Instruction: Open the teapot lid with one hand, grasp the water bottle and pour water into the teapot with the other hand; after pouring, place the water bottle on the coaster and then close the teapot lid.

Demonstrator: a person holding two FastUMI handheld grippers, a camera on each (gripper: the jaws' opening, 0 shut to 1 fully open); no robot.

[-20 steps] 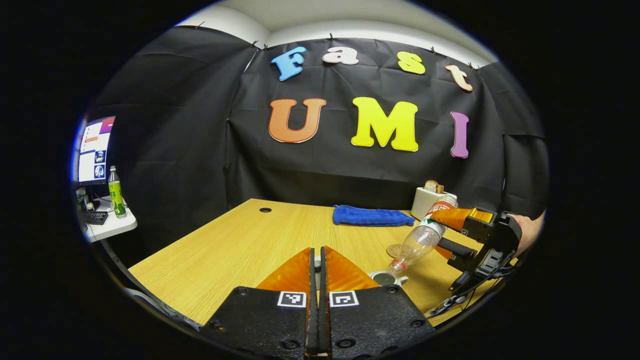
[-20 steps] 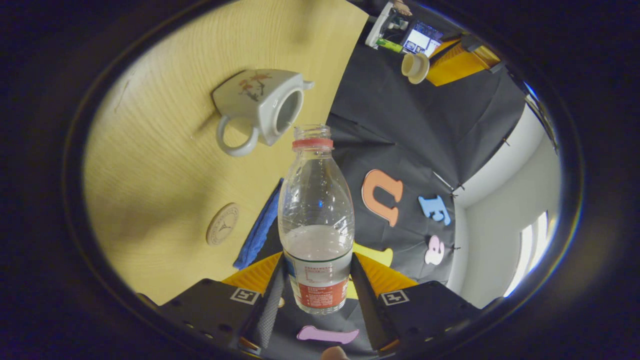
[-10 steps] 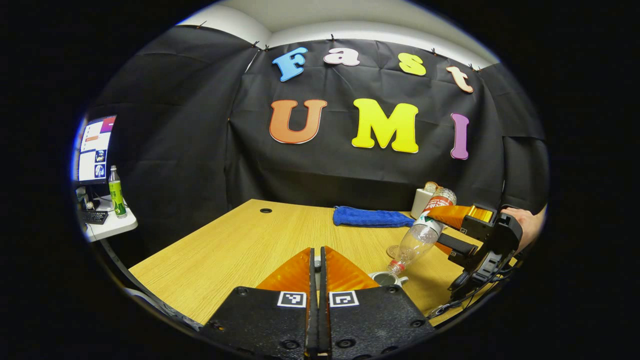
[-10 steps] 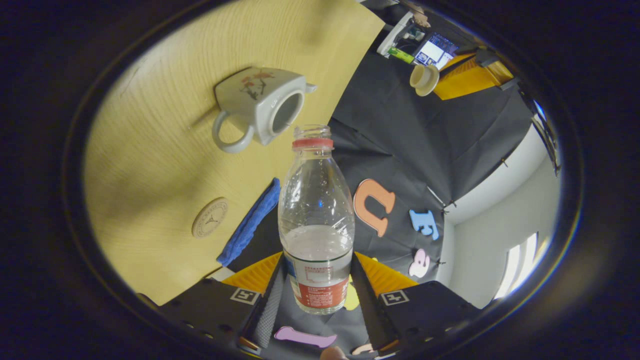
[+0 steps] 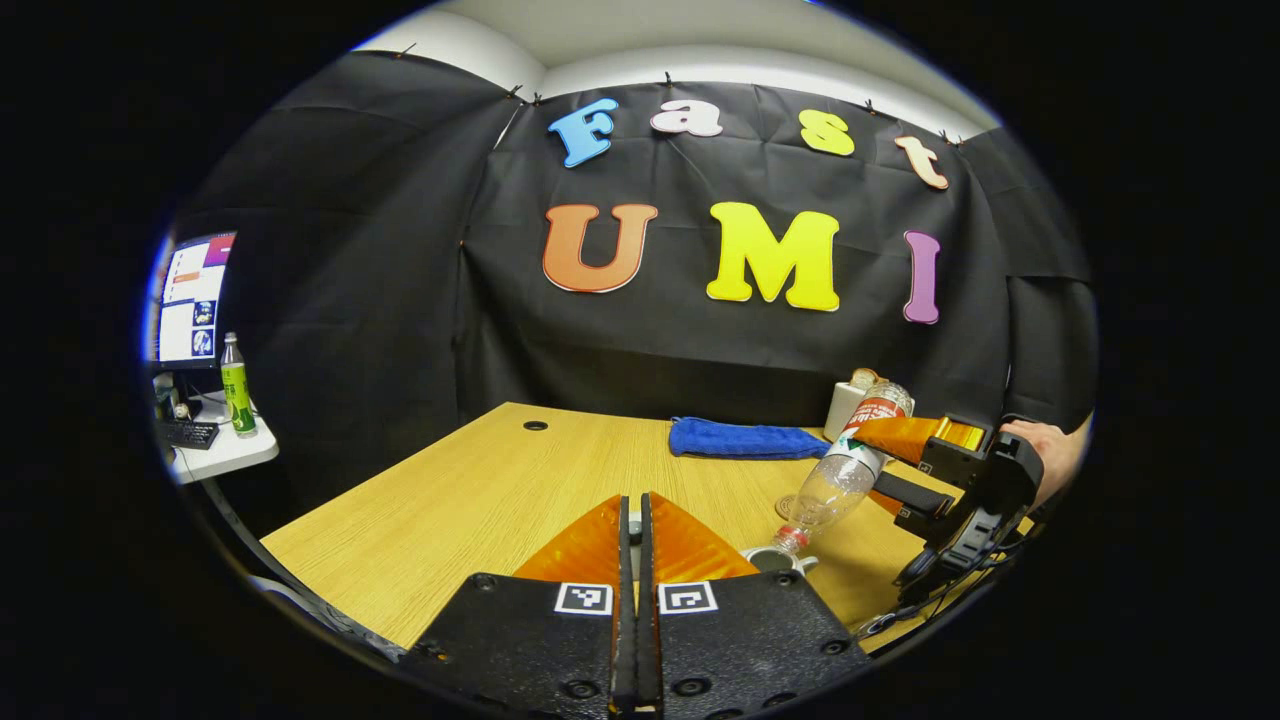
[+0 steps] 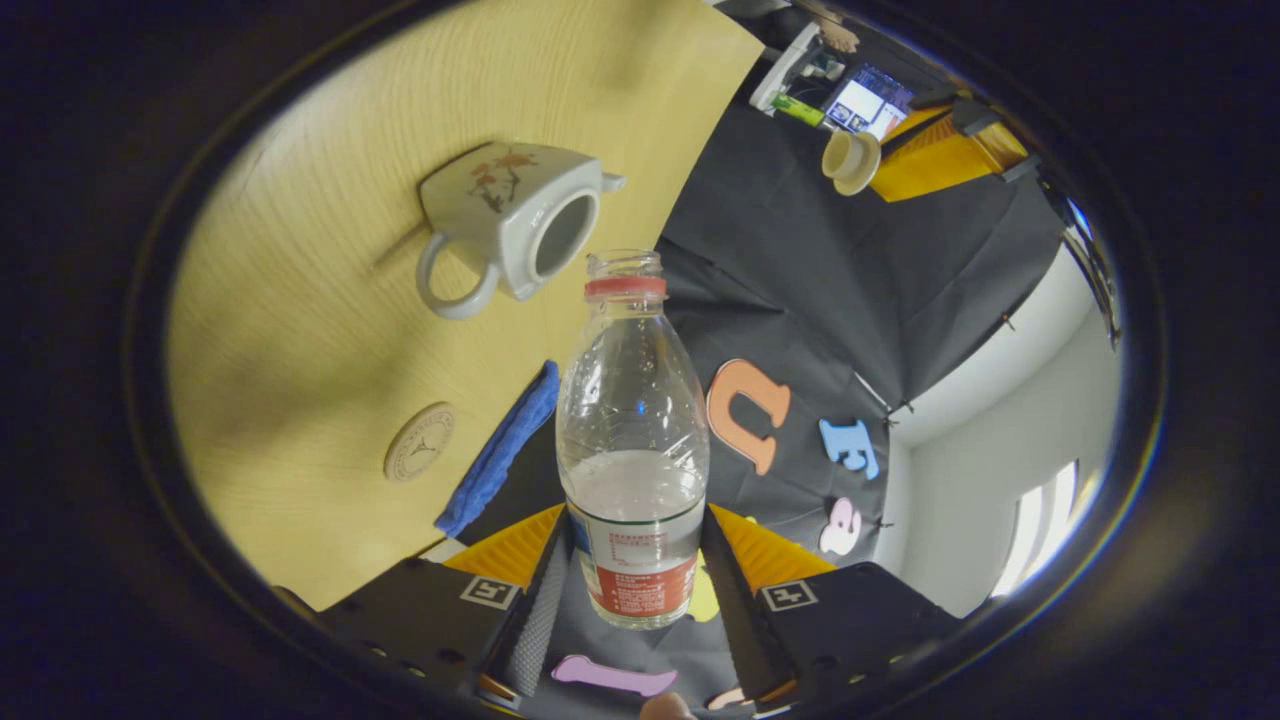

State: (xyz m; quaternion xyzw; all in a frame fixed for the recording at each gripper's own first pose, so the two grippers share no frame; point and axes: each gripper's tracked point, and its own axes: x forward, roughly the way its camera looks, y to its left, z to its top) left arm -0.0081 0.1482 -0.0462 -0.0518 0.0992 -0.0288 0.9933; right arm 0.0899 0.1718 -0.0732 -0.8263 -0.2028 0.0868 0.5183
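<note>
We held the right gripper (image 6: 632, 560) clamped on the tilted bottle (image 6: 632, 440) above the open teapot (image 6: 510, 225); our left gripper (image 5: 632, 535) pinched the lid (image 6: 850, 160).

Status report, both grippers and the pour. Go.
Right gripper shut on water bottle, tipped, mouth over open teapot. Left gripper holding lid aloft. Nothing in the way.
</note>
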